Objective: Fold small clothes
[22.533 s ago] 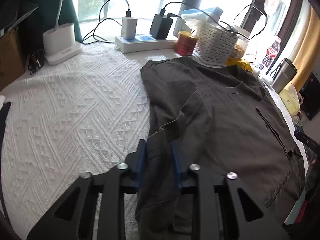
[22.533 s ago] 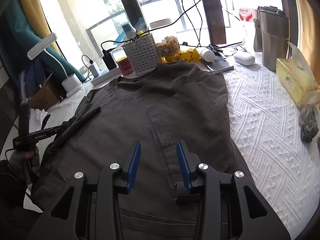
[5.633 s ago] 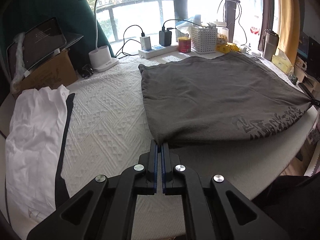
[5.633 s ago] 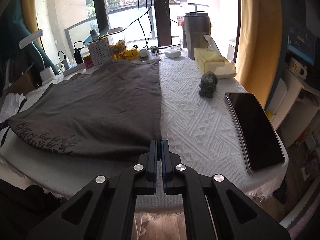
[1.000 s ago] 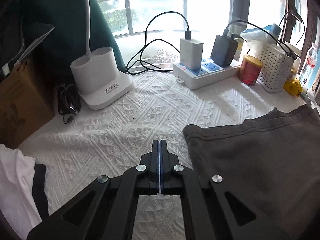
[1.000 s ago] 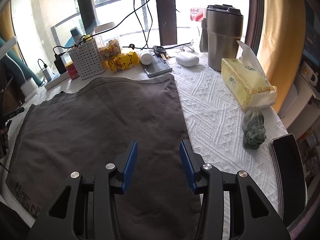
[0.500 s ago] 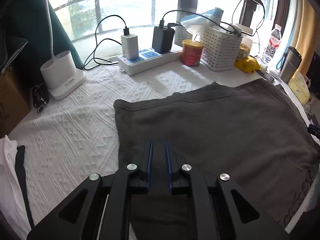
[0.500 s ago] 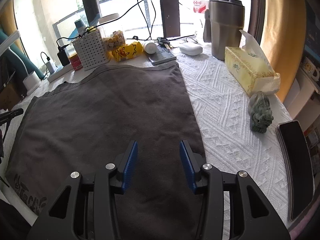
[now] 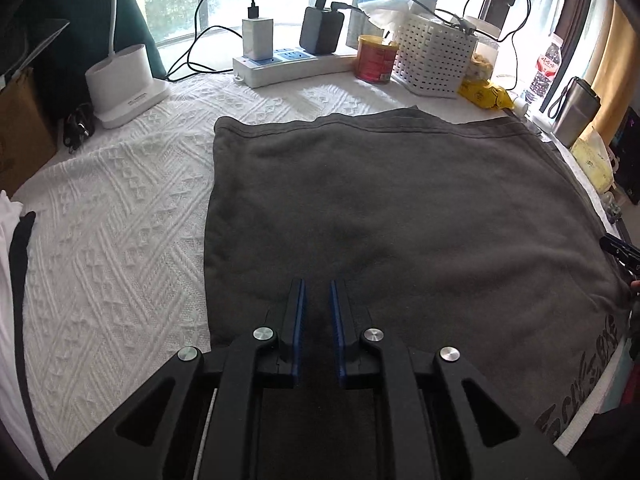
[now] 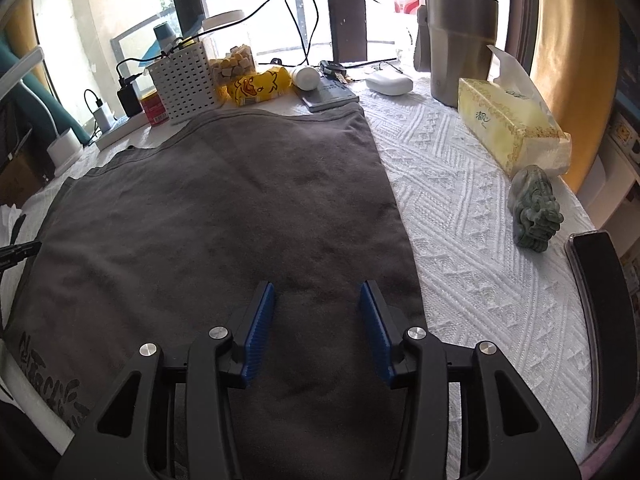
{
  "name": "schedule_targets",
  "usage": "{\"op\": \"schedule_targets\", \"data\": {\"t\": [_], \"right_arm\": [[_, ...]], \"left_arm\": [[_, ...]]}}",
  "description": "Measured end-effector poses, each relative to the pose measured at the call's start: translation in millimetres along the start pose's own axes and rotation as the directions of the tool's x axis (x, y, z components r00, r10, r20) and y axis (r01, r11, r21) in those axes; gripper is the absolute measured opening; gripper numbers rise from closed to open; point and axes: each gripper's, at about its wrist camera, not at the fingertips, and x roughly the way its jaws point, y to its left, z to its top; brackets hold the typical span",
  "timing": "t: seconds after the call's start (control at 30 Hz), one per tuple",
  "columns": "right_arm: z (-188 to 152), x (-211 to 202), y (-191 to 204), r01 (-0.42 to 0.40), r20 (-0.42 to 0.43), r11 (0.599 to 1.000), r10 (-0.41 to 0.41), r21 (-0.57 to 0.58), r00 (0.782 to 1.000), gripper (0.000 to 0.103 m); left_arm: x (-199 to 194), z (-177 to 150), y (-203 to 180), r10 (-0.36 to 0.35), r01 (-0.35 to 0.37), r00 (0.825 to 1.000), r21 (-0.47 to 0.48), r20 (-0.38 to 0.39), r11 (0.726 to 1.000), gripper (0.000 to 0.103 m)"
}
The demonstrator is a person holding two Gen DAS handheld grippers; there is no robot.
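A dark grey T-shirt point(image 9: 400, 208) lies folded flat on the white textured tablecloth point(image 9: 112, 216), printed side near the front edge. It also shows in the right wrist view point(image 10: 224, 216). My left gripper point(image 9: 317, 292) hovers over the shirt's near left part, its jaws a small gap apart and holding nothing. My right gripper point(image 10: 318, 296) hovers over the shirt's near right part, wide open and empty. The right gripper's tip point(image 9: 620, 246) shows at the right edge of the left wrist view.
Along the window stand a lamp base point(image 9: 124, 84), power strip point(image 9: 288, 64), red can point(image 9: 376, 58) and white basket point(image 9: 432, 56). To the right are a steel mug point(image 10: 460, 36), tissue box point(image 10: 508, 128), green figurine point(image 10: 536, 212) and phone point(image 10: 604, 320). White clothing point(image 9: 8, 280) lies at left.
The left gripper has drawn back over the shirt and its jaws have opened slightly wider. The right gripper has pulled back a little, staying open. The shirt lies still.
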Motion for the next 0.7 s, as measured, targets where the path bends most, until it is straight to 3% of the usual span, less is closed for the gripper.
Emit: {"op": "schedule_targets", "data": {"t": [0.1, 0.17, 0.2, 0.7], "right_arm": [[-2.3, -2.5, -2.4, 0.009, 0.007, 1.000, -0.009, 0.006, 1.000, 0.054], [-4.0, -5.0, -4.4, 0.010, 0.011, 1.000, -0.010, 0.012, 1.000, 0.054], [-5.2, -6.9, -5.0, 0.012, 0.014, 1.000, -0.012, 0.012, 1.000, 0.054], [-32.5, -56.0, -16.2, 0.065, 0.054, 0.998, -0.065, 0.015, 0.996, 0.054]], "left_arm": [[-10.3, -1.1, -8.8, -0.013, 0.013, 1.000, 0.029, 0.028, 0.999, 0.015], [-17.5, -1.2, -14.8, -0.026, 0.025, 0.999, 0.040, 0.047, 0.999, 0.031], [-20.1, -1.1, -17.8, -0.034, 0.032, 0.998, 0.040, 0.054, 0.999, 0.032], [-49.0, -13.2, -76.2, -0.170, 0.157, 0.981, 0.122, 0.099, 0.980, 0.033]]}}
